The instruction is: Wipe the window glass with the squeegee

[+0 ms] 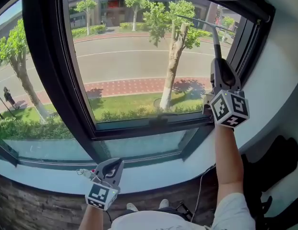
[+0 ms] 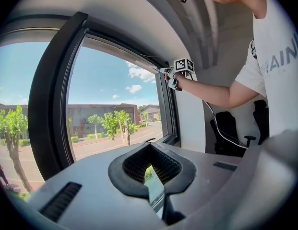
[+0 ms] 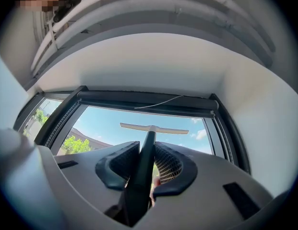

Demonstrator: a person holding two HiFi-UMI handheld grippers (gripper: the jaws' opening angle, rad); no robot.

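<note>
Right gripper is clamped on the squeegee handle, with the blade high at the upper right of the window glass. Left gripper, below the glass, is closed on nothing. The long handle could twist in the jaws, tilting the blade and leaving streaks.

squeegee in right gripper, before window glass, upper right; left gripper low left, near sill.
</note>
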